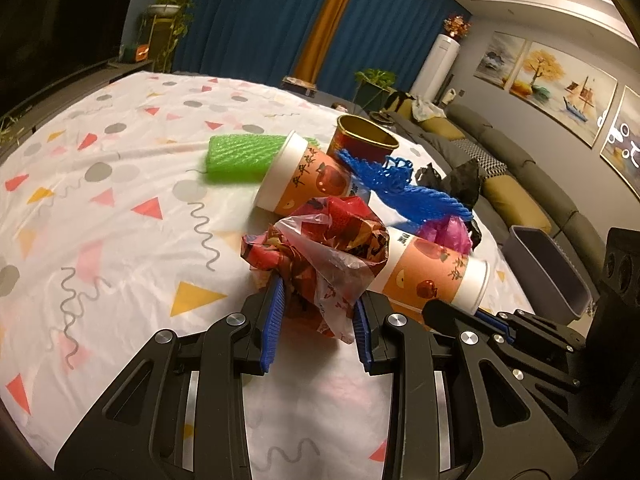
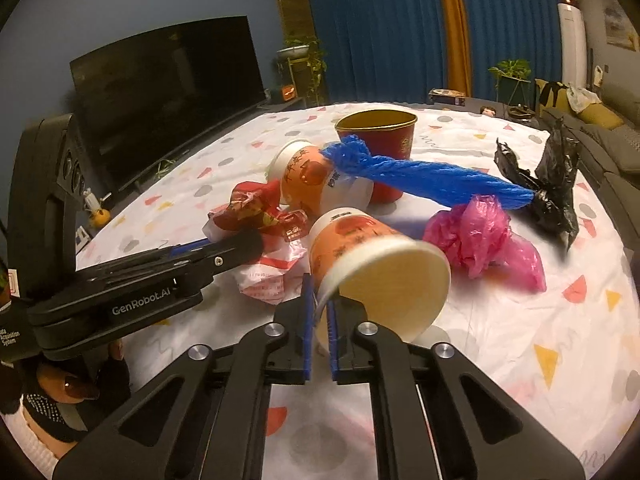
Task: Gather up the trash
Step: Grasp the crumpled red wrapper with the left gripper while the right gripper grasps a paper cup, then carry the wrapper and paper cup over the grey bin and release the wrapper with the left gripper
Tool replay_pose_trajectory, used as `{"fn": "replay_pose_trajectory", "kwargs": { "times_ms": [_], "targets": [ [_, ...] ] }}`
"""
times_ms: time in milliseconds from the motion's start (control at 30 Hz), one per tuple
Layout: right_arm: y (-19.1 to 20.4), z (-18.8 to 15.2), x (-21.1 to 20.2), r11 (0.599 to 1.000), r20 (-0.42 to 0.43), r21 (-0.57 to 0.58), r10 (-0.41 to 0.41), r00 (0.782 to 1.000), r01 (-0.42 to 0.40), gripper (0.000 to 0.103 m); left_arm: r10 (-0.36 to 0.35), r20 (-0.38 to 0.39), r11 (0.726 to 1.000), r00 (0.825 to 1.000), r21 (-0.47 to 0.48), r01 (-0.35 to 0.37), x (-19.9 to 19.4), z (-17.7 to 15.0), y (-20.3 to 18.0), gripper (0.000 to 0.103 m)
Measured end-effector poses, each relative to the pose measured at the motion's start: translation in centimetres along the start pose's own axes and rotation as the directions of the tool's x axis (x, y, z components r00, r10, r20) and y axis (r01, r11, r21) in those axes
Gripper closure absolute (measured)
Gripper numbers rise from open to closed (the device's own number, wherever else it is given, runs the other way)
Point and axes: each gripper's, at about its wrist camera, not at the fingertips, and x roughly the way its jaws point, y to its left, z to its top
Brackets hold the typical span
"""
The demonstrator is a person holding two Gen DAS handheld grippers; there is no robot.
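The right gripper (image 2: 319, 320) has its jaws pinched on the rim of a light, crushable paper cup (image 2: 376, 264) near the table's (image 2: 520, 340) front edge; the thin rim suits it. The left gripper (image 1: 320, 312) clamps a soft, crumpled red bag (image 1: 320, 256). The bin (image 1: 548, 276) is half hidden past the table's right edge.

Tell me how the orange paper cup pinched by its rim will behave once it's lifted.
The orange paper cup looks empty, so probably light. The right gripper is shut on one thin rim wall, which may crease or flatten. Held off-centre on its side, it will likely swing or sag downward, and could slip if jerked.
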Motion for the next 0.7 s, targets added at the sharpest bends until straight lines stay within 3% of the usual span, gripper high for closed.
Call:
{"fn": "replay_pose_trajectory", "kwargs": {
  "times_ms": [233,400,700],
  "targets": [
    [-0.6,-0.6,-2.1,0.999,0.05,0.031,-0.042,0.998,0.041,0.099,0.014,0.016,1.0,1.0,0.005,-0.014,-0.3,0.0,-0.2,0.073],
    [-1.3,-1.1,-4.3,0.997,0.087,0.062,-0.06,0.994,0.055,0.099,0.055,0.033,0.996,0.998,0.067,-0.057,-1.1,-0.5,-1.7,0.073],
    [-2.9,-2.2,-8.8,0.989,0.159,0.123,-0.099,0.982,0.079,0.099,0.035,0.072,0.989,0.997,0.144,-0.045,-3.4,-0.6,-5.3,0.074]
  ]
}}
